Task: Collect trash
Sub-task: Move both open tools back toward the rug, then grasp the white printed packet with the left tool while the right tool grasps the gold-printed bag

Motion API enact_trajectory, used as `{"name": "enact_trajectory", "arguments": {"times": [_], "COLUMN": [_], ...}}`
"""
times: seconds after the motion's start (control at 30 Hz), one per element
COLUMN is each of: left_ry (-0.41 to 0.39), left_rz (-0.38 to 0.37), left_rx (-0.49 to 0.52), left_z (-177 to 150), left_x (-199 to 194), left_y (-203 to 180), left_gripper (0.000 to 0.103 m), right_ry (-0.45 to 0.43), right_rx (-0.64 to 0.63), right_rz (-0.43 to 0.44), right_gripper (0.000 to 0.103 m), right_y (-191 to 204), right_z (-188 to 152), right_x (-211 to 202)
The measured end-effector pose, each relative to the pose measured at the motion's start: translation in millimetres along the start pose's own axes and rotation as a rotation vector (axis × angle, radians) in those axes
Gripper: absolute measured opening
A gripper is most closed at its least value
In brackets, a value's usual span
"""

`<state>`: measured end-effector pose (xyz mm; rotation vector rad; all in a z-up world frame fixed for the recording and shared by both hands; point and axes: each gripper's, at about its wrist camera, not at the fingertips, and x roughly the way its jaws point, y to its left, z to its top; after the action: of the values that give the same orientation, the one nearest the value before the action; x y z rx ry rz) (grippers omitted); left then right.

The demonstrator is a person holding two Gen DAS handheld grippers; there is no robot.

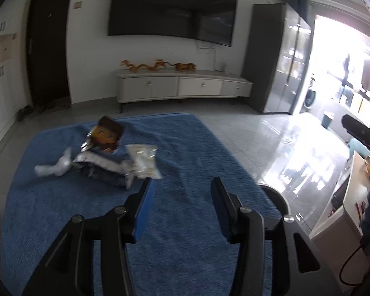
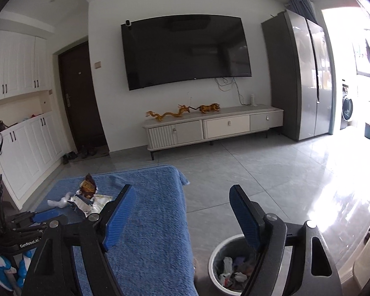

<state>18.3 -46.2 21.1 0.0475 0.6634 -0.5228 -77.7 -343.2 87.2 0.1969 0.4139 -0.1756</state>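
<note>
A living room is seen from two hand-held grippers raised over a desk draped in a fluffy blue cloth (image 1: 185,222). The left gripper (image 1: 181,194), black with blue pads, is shown with its jaws spread and nothing between them, above the near part of the cloth. The right gripper (image 2: 182,202) is shown with its jaws spread wider, likewise empty, straddling the cloth's right edge and the grey tiled floor (image 2: 271,172).

The trash is gathered in a loose pile on the far left part of the cloth: a crumpled brown-and-orange foil snack bag (image 1: 107,135) standing tallest, a torn silver-lined wrapper (image 1: 103,165) lying just below it, a clear plastic packet (image 1: 144,160) touching the wrapper's right side, and a crumpled white tissue (image 1: 55,167) at the left end. The same pile is seen from the right wrist, beyond that gripper's left finger. Neither gripper is touching it.

A round white waste bin (image 2: 213,261) is seen on the floor just beside the cloth's right edge, partly hidden behind the right gripper's right finger; scraps of paper and wrappers are visible inside it.

Behind, a large dark wall-mounted television (image 2: 185,51) is hung above a low cream cabinet (image 2: 209,125), on which golden dragon and tiger figurines (image 2: 182,112) are set. A grey double-door refrigerator (image 2: 301,74) is stood at the right.
</note>
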Motion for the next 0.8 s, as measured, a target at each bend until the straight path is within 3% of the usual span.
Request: {"name": "enact_trajectory", "arguments": {"times": [0.4,0.8], "left_ry": [0.133,0.260], "left_rz": [0.082,0.026], "left_rx": [-0.317,-0.562], "left_z": [-15.2,12.9], "left_x": [44.1,139.7], "left_y": [127.9,179.0], "left_gripper": [0.046,0.046], "right_ry": [0.111,0.304], "right_rx": [-0.071,-0.135], "right_rz": [0.149,0.316], "right_gripper": [0.078,0.078], "right_y": [56.0,110.4], "right_z": [-8.0,-37.5], "right_x": [75.7,178.9]}}
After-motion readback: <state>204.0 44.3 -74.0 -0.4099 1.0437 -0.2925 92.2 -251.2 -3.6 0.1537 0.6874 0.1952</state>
